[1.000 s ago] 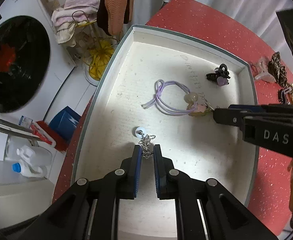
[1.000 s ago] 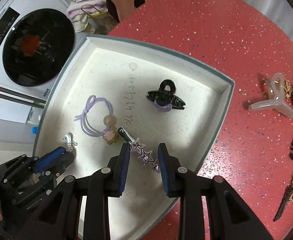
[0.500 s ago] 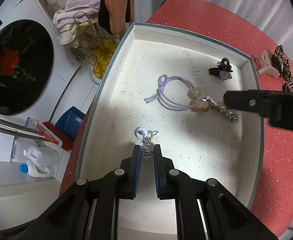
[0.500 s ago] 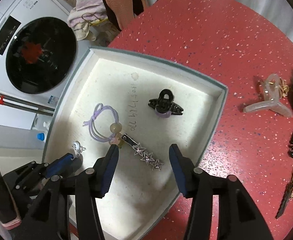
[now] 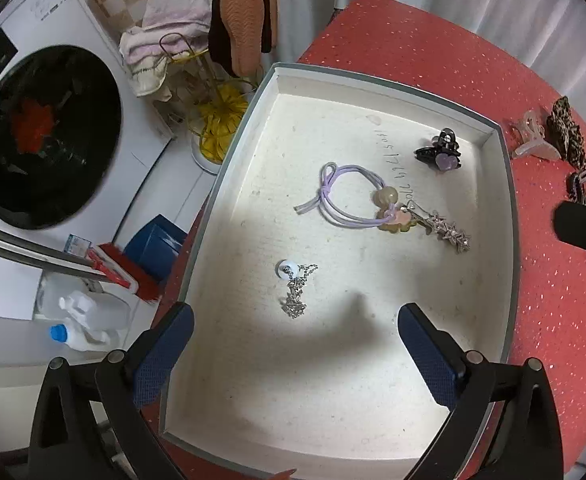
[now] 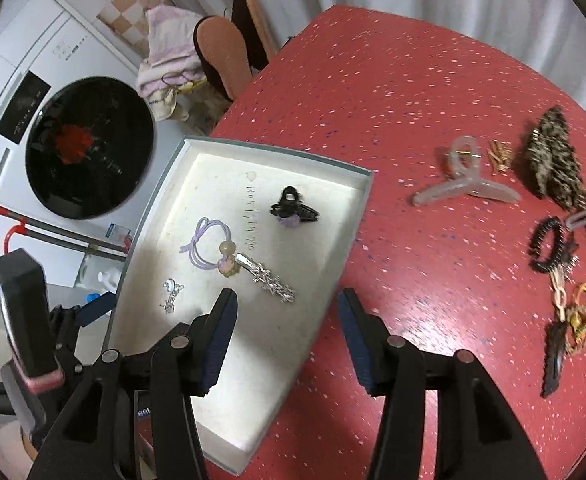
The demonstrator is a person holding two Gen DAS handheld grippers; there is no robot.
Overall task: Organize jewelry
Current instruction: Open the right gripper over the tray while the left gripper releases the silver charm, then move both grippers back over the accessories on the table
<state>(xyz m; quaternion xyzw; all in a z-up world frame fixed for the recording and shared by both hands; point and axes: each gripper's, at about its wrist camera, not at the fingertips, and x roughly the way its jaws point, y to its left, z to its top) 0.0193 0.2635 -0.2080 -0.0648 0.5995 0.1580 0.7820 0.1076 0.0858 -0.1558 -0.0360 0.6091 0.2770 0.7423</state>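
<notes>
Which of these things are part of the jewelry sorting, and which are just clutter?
Job:
box
silver necklace
purple hair tie
star clip
black claw clip
clear claw clip
black coil tie

Clutter:
washing machine
slippers
towel
bottle

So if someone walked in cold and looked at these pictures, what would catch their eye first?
Probably the white box on the red speckled table, with a lilac hair tie, a silver chain and a black claw clip inside. To its right on the table, loose hair accessories lie clustered.
</notes>
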